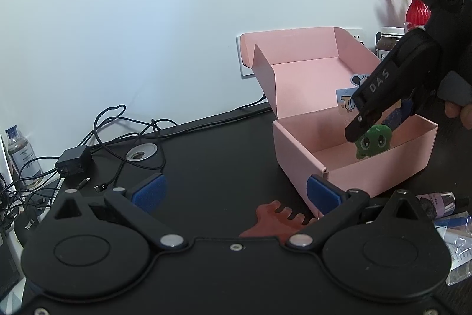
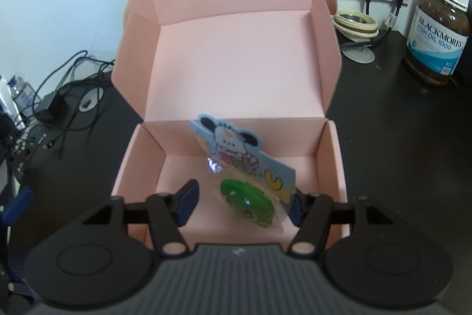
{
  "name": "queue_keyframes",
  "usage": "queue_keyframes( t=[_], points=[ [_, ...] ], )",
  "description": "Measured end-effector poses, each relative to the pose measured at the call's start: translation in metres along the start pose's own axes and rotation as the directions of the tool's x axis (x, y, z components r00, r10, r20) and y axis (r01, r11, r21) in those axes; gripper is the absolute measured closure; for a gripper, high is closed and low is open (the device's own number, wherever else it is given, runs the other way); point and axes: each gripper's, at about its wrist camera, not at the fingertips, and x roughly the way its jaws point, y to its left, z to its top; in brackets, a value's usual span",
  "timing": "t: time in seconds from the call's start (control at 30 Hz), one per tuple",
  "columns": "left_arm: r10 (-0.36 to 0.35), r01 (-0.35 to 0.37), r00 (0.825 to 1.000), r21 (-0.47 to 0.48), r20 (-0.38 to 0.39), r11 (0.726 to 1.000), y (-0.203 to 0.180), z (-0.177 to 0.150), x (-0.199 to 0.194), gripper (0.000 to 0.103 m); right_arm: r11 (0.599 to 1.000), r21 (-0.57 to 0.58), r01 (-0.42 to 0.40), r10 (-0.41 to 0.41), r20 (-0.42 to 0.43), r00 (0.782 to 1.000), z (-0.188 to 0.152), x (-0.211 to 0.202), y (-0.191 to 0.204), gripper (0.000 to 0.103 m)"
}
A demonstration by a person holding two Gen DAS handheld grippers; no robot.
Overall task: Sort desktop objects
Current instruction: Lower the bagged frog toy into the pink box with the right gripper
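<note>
The right gripper (image 2: 240, 201) hangs over the pink box (image 2: 132, 155) with jaws apart — toy packet (image 2: 250, 182) released — while the left gripper (image 1: 236, 191) waits wide open by the comb (image 1: 275, 219).

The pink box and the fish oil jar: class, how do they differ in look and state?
The pink box is open, its lid tipped back; the fish oil jar is closed with a white cap. The box is opaque cardboard with flat sides; the jar is round, brown and see-through with a printed label. Both stand on the black desk.
</note>
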Motion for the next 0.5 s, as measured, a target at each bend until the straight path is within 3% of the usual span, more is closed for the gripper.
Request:
queue_keyframes(
  t=[0.27, 0.33, 0.4, 0.5],
  points=[
    [-0.005, 0.005, 1.000, 0.012, 0.003, 1.000, -0.002, 0.000, 0.000, 0.000, 0.998, -0.042, 0.046, -0.043, 0.060, 0.997, 0.004, -0.013, 0.001, 0.045],
    [-0.006, 0.006, 1.000, 0.018, 0.003, 1.000, -0.004, -0.001, 0.000, 0.000, 0.996, -0.071, 0.048, -0.044, 0.063, 0.997, 0.003, -0.013, 0.001, 0.064],
    [-0.006, 0.006, 1.000, 0.026, 0.005, 1.000, -0.006, -0.001, -0.001, 0.000, 0.998, -0.054, 0.027, -0.024, 0.048, 0.999, 0.002, -0.011, -0.002, 0.075],
    [-0.004, 0.004, 1.000, 0.036, 0.007, 0.999, -0.007, -0.001, -0.001, 0.000, 0.999, 0.039, -0.037, 0.036, 0.042, 0.998, 0.002, -0.007, -0.011, 0.079]
  ],
)
